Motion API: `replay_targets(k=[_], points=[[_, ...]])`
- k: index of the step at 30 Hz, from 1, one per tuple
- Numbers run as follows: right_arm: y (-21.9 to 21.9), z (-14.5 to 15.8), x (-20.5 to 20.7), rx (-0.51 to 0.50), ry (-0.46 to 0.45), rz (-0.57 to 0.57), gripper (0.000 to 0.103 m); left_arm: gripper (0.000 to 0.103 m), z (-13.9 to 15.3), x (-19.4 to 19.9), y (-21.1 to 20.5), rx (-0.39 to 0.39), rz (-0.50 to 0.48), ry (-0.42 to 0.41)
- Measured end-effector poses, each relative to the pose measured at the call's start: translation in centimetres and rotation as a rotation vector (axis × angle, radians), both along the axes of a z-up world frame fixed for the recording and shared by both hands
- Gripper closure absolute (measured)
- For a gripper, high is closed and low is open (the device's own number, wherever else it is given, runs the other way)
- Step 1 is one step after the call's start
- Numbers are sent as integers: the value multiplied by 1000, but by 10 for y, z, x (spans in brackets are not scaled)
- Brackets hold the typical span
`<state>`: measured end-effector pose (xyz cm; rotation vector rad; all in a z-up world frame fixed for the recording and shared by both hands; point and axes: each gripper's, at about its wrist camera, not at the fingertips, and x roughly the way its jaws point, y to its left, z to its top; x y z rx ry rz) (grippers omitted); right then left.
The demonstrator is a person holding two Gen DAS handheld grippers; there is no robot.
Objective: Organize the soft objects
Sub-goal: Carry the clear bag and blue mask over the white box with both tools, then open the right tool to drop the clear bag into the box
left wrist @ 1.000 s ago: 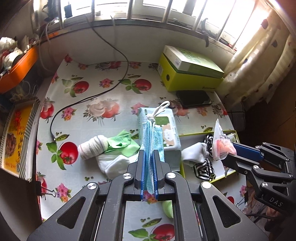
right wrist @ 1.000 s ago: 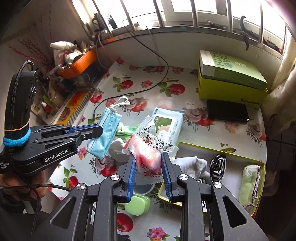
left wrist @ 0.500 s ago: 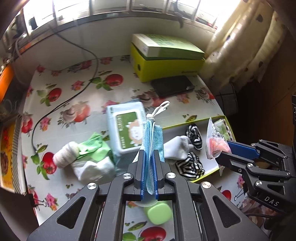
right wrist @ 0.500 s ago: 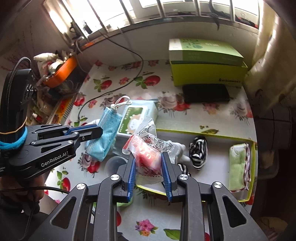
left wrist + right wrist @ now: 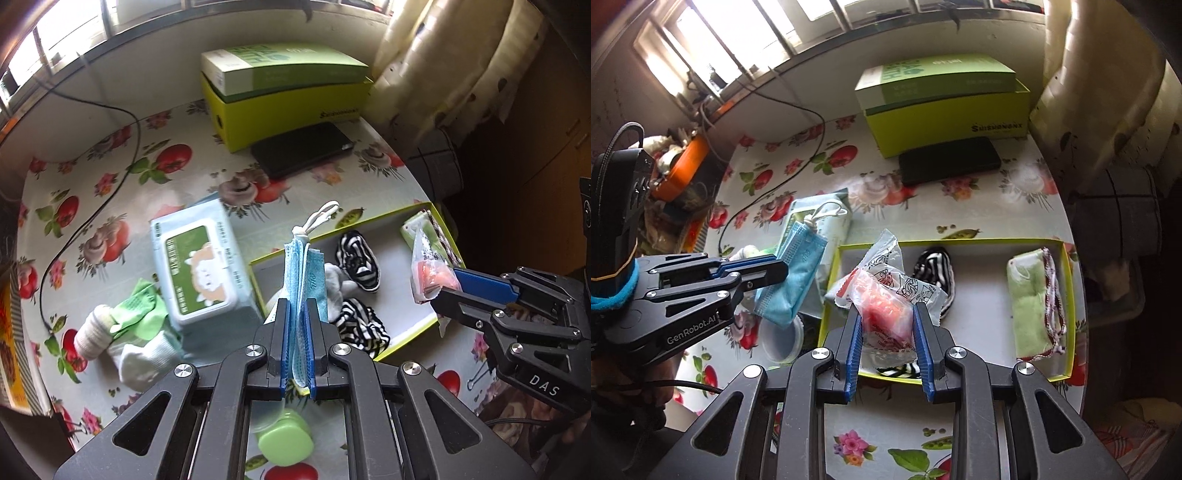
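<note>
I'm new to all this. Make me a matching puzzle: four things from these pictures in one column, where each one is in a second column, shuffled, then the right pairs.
Things:
1. blue mask
2. clear packet
3. black phone
4. striped sock

Places:
A. lying in the tray
B. pinched by the left gripper
C. on the table, in front of the green box
D. pinched by the right gripper

Pairs: 1-B, 2-D, 3-C, 4-A
</note>
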<state>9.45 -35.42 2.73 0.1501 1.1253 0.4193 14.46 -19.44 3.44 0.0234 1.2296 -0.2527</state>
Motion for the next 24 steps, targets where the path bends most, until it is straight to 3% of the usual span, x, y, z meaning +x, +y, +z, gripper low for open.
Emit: replay_targets(k=[11, 24], points=[[-28, -21, 5, 0, 37, -68, 78, 96, -16, 9, -17, 3, -38, 40], [-52, -70, 13, -27, 132, -133, 78, 96, -27, 16, -20, -6, -35, 67]])
